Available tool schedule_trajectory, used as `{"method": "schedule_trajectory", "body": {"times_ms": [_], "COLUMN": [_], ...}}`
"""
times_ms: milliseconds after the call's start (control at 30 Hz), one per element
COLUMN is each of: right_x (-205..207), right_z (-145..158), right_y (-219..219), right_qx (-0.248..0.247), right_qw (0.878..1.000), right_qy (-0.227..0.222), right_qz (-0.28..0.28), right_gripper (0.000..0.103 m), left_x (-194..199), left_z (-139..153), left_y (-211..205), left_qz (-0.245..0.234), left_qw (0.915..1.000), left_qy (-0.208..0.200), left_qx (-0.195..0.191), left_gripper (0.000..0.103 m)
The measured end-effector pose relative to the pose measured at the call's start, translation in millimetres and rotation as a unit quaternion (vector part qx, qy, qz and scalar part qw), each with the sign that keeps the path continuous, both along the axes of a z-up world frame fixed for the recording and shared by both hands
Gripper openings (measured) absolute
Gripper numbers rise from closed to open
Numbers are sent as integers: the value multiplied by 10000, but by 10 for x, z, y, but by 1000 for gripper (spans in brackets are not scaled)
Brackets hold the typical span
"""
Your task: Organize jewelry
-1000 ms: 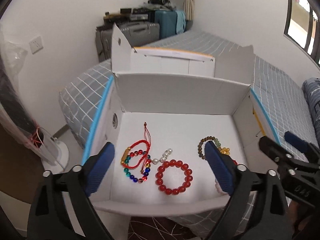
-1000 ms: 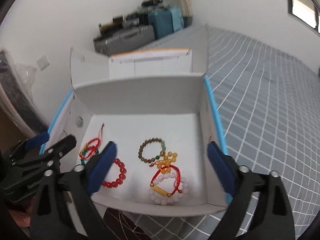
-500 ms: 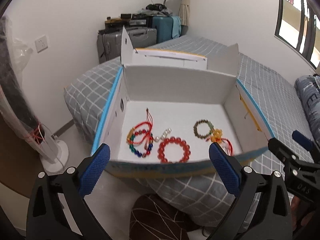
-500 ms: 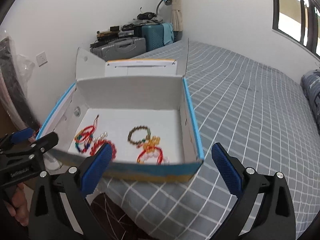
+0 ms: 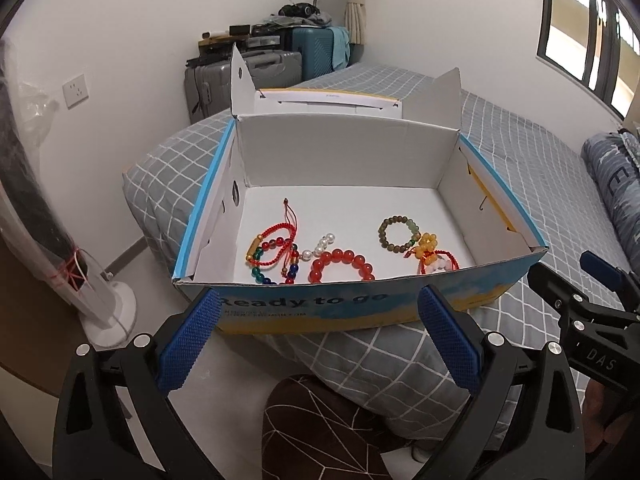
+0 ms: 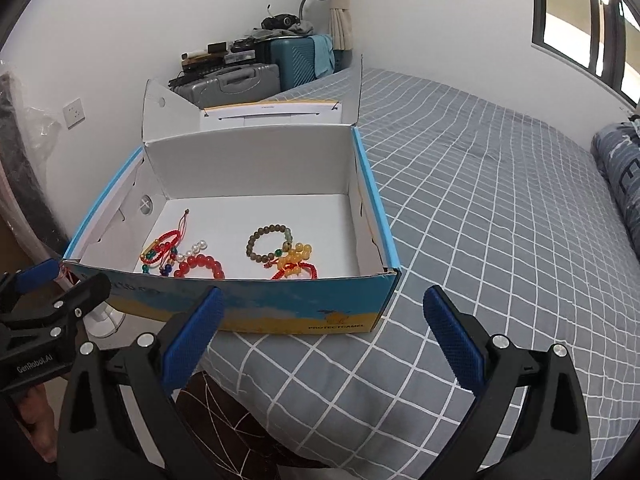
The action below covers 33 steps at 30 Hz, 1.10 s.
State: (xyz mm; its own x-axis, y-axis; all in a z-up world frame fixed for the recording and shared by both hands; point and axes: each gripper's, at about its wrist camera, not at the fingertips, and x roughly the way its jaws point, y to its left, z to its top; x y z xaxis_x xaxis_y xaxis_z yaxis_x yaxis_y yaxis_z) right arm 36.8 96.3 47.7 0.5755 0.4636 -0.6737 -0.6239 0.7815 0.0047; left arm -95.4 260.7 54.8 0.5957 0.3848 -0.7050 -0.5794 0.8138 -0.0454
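Several bracelets: they lie loose on the white floor of the open cardboard box point(image 5: 400, 308), which sits on the grid-patterned bed point(image 6: 500, 208)
Red bead bracelet point(image 5: 342, 265): near the front wall, round glossy beads on a cord; probably light and slippery, likely to roll away from the pads, so best pinched across one side of the ring
Multicolour bracelet with red cord point(image 5: 274, 254): left part of the floor, limp and tangle-prone; its knotted cord tail looks the easiest place to take hold
White pearl strand point(image 5: 318, 249): between the multicolour piece and the red ring, touching both; small, may drag its neighbours if lifted
Brown bead bracelet point(image 5: 399, 233): right of centre, matte beads, probably easier to hold than the glossy ones
Yellow bead and red cord cluster point(image 5: 430, 254): just beside the brown ring, pieces overlapping; cannot tell how many items
Left gripper point(image 5: 320, 340): jaws wide apart, nothing between the pads, in front of the box's printed wall
Right gripper point(image 6: 324, 344): jaws wide apart, empty, also outside the front wall
Change from a second ago: both grippers have drawn back from over the box floor to in front of it; the left jaws have spread slightly wider; the jewelry lies as before
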Motion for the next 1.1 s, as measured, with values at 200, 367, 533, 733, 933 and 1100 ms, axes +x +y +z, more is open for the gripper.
{"method": "schedule_trajectory", "body": {"times_ms": [200, 367, 533, 733, 933, 1100], "right_x": [-12, -16, -5, -9, -5, -3], "right_z": [9, 19, 45, 50, 64, 61], "right_y": [13, 24, 24, 34, 21, 20], "right_qx": [-4, -5, -2, -7, -22, -25], "right_qw": [10000, 10000, 10000, 10000, 10000, 10000], "right_qy": [0, -2, -13, -17, -4, -11], "right_qz": [8, 36, 26, 33, 75, 72], "right_gripper": [95, 95, 95, 95, 95, 95], "left_x": [-16, -10, -21, -19, 5, 35], "left_z": [-8, -20, 7, 35, 42, 17], "left_y": [14, 36, 4, -34, -35, -19], "left_qz": [28, 71, 31, 34, -4, -87], "left_qw": [10000, 10000, 9998, 9997, 9997, 9999], "left_qy": [12, 30, -28, -49, -53, 20], "left_qx": [9, 49, 176, 247, 217, 69], "left_gripper": [97, 97, 97, 97, 97, 97]}}
